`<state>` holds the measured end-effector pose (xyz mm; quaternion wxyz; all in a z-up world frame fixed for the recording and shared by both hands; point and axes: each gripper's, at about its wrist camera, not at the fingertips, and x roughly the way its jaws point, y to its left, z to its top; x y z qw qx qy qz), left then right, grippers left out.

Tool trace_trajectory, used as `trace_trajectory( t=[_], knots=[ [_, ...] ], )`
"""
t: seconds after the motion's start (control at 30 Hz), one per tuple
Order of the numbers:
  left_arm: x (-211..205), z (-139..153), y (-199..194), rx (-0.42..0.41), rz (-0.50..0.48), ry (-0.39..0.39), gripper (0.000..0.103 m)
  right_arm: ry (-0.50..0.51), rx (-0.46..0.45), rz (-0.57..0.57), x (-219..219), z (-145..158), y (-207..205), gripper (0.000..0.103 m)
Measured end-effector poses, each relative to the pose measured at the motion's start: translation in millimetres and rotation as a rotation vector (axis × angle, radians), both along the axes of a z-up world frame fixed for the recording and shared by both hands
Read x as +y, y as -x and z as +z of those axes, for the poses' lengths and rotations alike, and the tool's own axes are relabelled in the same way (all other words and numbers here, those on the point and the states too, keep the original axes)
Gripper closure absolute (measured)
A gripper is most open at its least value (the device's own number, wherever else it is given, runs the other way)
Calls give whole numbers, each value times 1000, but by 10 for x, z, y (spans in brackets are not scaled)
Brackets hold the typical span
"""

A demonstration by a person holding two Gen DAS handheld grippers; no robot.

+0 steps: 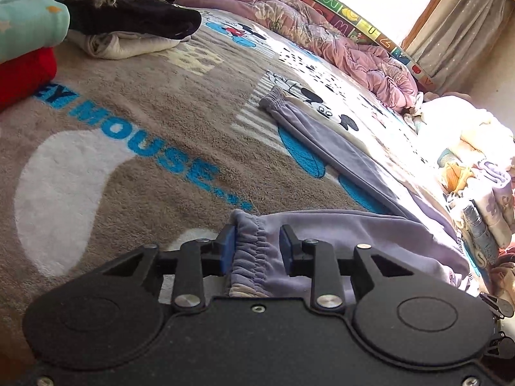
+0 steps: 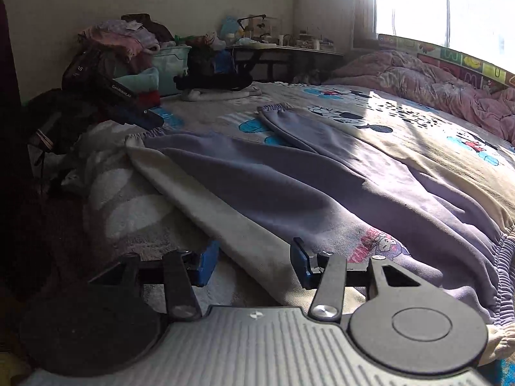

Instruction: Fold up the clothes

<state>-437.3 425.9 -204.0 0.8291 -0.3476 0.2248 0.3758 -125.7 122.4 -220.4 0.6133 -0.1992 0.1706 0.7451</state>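
Note:
Lavender sweatpants (image 2: 289,173) lie spread on the Mickey Mouse blanket (image 1: 135,122), legs running away from the waistband (image 2: 502,276). In the left wrist view my left gripper (image 1: 257,247) is open, its blue pads on either side of the near leg's elastic cuff (image 1: 251,247) without pinching it. The far leg's cuff (image 1: 273,96) lies flat further up the bed. In the right wrist view my right gripper (image 2: 254,263) is open, straddling the pale inner edge of the pants (image 2: 244,238) near the hip. The left gripper also shows in the right wrist view (image 2: 141,115) at the near cuff.
A crumpled pink quilt (image 1: 322,25) lies along the far side by the window. Piled clothes (image 1: 38,32) sit at the bed's head end, with folded items (image 1: 482,199) at the right edge. A cluttered table (image 2: 283,48) and storage bin (image 2: 170,64) stand beyond the bed.

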Motion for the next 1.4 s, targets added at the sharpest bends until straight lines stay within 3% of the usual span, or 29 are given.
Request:
trace_trajectory(
  t=[0.03, 0.17, 0.27, 0.37, 0.43, 0.47, 0.6, 0.73, 0.8, 0.93, 1.0, 1.03, 1.07, 1.13, 1.17, 1.27, 1.33, 1.4],
  knots=[
    [-16, -1, -24, 20, -4, -19, 85, -7, -2, 4, 46, -6, 42, 53],
    [-108, 257, 211, -96, 97, -148, 90, 38, 6, 41, 280, -65, 160, 52],
    [25, 28, 117, 35, 103, -105, 90, 108, 7, 103, 318, -117, 194, 49],
    [64, -76, 113, 30, 105, -73, 85, 127, 7, 159, 273, -92, 223, 47],
    [8, -32, 136, 27, 107, -93, 71, 124, 9, 158, 250, -80, 223, 47],
    [-39, -4, 149, 33, 105, -108, 58, 118, 17, 155, 243, -61, 217, 47],
    [-244, 4, 340, -31, 129, -65, 56, 37, 48, 123, 193, 25, 191, 49],
    [-426, -104, 378, -55, 145, -28, 58, -11, -12, 124, 240, 45, 307, 49],
    [-473, -144, 344, -37, 158, -35, 83, -4, -76, 122, 330, 13, 430, 49],
    [-516, 3, 348, -55, 179, -66, 85, 32, -186, 111, 593, -95, 629, 49],
    [-525, 84, 417, -86, 189, -61, 85, 58, -181, 177, 595, -46, 687, 82],
    [-528, 122, 454, -101, 195, -56, 85, 65, -188, 207, 578, -26, 725, 85],
    [-516, 99, 458, -82, 192, -51, 85, 61, -209, 232, 531, -13, 777, 85],
    [-468, -54, 349, 58, 138, -30, 82, 60, -237, 274, 445, -29, 854, 85],
    [-479, -90, 346, 71, 134, -41, 79, 60, -246, 285, 415, -42, 878, 85],
    [-626, 65, 348, 109, 174, -133, 70, 47, -208, 283, 402, 14, 859, 84],
    [-714, 158, 234, 155, 139, -220, 68, 18, -164, 262, 420, 78, 843, 80],
    [-776, 232, 99, 177, 89, -287, 66, -11, -167, 235, 474, 104, 896, 68]
  ],
)
